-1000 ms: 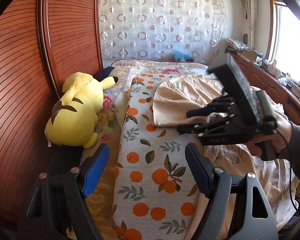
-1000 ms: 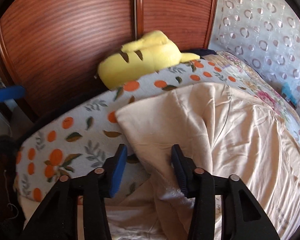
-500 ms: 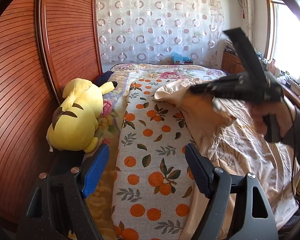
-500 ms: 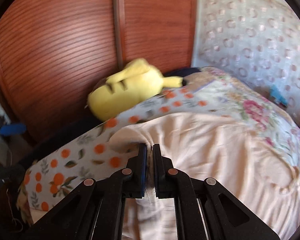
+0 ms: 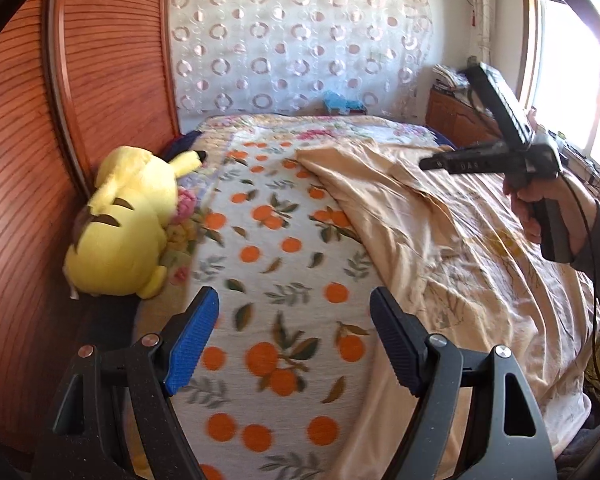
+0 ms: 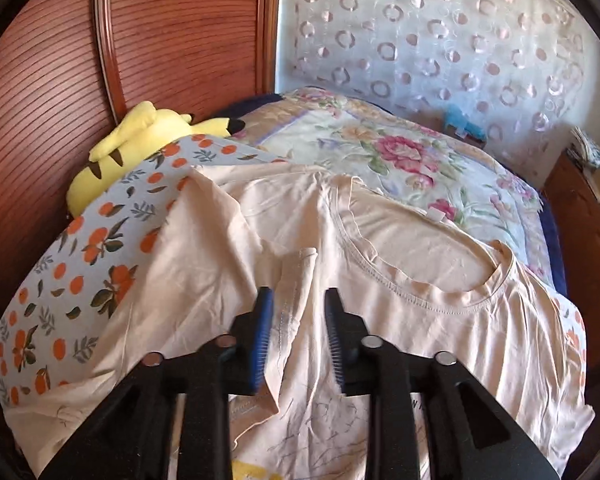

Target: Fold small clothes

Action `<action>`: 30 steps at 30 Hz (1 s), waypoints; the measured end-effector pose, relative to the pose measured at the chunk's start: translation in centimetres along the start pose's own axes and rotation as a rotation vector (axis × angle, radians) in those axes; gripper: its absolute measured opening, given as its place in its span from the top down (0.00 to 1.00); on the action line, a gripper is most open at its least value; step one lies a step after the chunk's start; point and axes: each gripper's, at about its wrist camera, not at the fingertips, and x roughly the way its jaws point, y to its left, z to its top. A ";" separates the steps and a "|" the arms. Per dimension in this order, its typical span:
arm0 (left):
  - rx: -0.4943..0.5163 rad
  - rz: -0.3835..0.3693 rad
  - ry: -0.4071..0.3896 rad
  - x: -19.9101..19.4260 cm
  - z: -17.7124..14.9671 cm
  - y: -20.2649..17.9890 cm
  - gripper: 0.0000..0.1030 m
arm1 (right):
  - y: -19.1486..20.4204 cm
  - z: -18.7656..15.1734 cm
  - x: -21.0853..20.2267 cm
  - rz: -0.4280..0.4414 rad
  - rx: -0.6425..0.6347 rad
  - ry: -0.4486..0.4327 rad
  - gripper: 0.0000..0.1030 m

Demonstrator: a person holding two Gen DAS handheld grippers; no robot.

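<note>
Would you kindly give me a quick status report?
Left gripper open, empty. Right gripper jaws just opening, sleeve fold loose between them. Peach T-shirt partly folded. Yellow plush clear.

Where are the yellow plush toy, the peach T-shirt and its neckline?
yellow plush toy [image 5: 128, 224], left wrist view, on its body.
peach T-shirt [image 6: 204, 264], right wrist view, on the folded-over side.
neckline [image 6: 416, 286], right wrist view, on the stitched front collar.

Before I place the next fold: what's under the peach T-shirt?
The T-shirt lies on an orange-print blanket, which overlaps a floral quilt farther back. Whatever sits beneath the shirt's middle is covered and can't be seen.
</note>
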 end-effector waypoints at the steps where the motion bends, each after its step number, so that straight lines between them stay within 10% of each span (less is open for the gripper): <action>1: 0.006 -0.010 0.009 0.4 -0.1 -0.5 0.24 | -0.1 -0.1 -0.1 0.011 0.003 -0.008 0.61; 10: 0.064 -0.091 0.086 3.8 -0.6 -4.3 0.24 | -1.6 -3.3 -3.1 0.086 -0.008 -0.030 0.58; 15: 0.101 -0.118 0.123 5.1 -0.6 -5.8 0.55 | -2.9 -6.9 -5.2 0.076 0.003 -0.034 0.36; 21: 0.108 -0.114 0.119 4.8 -0.7 -5.6 0.93 | -4.9 -10.4 -7.0 0.082 0.045 -0.003 0.35; 30: 0.047 -0.060 0.080 2.3 -0.7 -2.4 0.94 | -4.9 -10.7 -9.0 0.142 0.053 -0.034 0.35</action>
